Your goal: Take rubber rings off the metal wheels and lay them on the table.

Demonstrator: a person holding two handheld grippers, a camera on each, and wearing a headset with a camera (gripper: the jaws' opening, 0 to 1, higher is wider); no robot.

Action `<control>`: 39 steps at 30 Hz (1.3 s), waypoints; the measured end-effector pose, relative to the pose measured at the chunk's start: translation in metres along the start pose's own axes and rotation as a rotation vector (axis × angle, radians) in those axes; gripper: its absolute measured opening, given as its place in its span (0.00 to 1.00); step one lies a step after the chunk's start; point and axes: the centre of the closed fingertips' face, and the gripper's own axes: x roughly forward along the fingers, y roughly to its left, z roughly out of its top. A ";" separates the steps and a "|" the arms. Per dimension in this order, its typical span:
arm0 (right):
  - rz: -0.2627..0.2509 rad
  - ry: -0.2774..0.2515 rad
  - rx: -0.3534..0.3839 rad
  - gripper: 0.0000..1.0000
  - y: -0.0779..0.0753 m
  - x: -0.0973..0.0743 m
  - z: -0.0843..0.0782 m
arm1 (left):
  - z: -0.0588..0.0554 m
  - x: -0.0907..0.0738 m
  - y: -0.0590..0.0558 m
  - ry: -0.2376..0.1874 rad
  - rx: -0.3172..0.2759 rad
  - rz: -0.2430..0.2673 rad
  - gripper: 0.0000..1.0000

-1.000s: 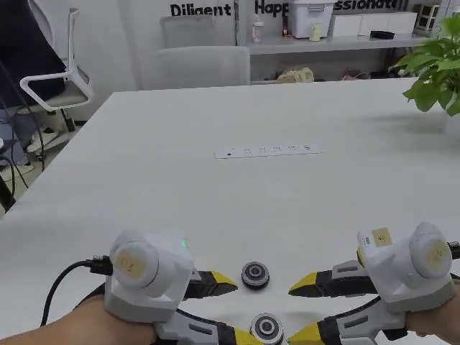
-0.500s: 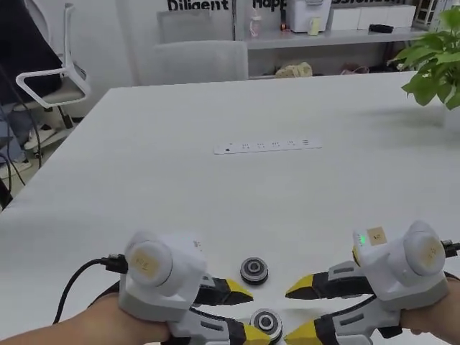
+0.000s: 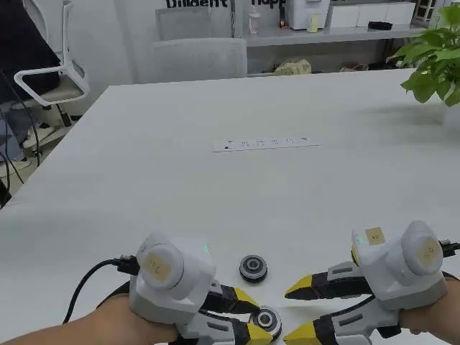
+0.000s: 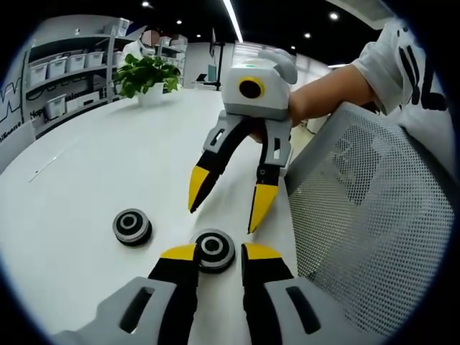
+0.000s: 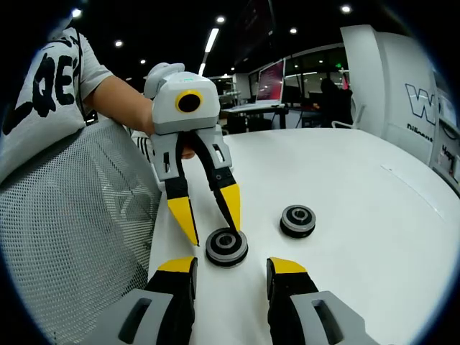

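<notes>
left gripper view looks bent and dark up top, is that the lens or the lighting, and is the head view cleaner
Left gripper view: the fisheye curves the table edge and the mesh chair back; the ceiling is dark around a bright strip light, yet the near wheel is sharp. Right gripper view: same bending, dark ceiling. Head view: straight lines, even soft light, faint shadow under the far wheel.

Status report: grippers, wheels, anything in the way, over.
Left gripper open, jaws flanking near wheel. Right gripper open, facing it. Far wheel untouched, rubber rings on both. Nothing blocking.
</notes>
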 end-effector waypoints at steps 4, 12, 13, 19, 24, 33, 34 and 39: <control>0.004 0.002 0.002 0.37 0.001 0.001 -0.001 | 0.000 0.001 0.001 -0.001 0.012 0.015 0.16; 0.014 0.004 -0.004 0.37 0.001 0.003 0.001 | -0.001 0.002 0.006 0.011 0.066 0.063 0.08; 0.014 0.005 -0.007 0.36 0.001 0.003 0.001 | -0.001 0.002 0.005 0.012 0.073 0.060 0.09; 0.011 0.008 -0.008 0.36 -0.003 0.004 0.002 | -0.001 0.003 0.006 0.013 0.097 0.071 0.09; 0.020 0.019 -0.018 0.35 -0.002 0.006 0.001 | -0.001 0.003 0.006 0.010 0.097 0.079 0.08; 0.028 0.028 -0.009 0.31 -0.001 0.011 -0.001 | -0.001 0.003 0.007 0.006 0.099 0.086 0.08; 0.031 0.028 -0.002 0.31 0.000 0.012 -0.001 | -0.001 0.002 0.007 0.005 0.098 0.086 0.08; 0.034 0.019 0.024 0.29 0.001 0.016 -0.001 | -0.001 0.002 0.006 0.004 0.096 0.090 0.08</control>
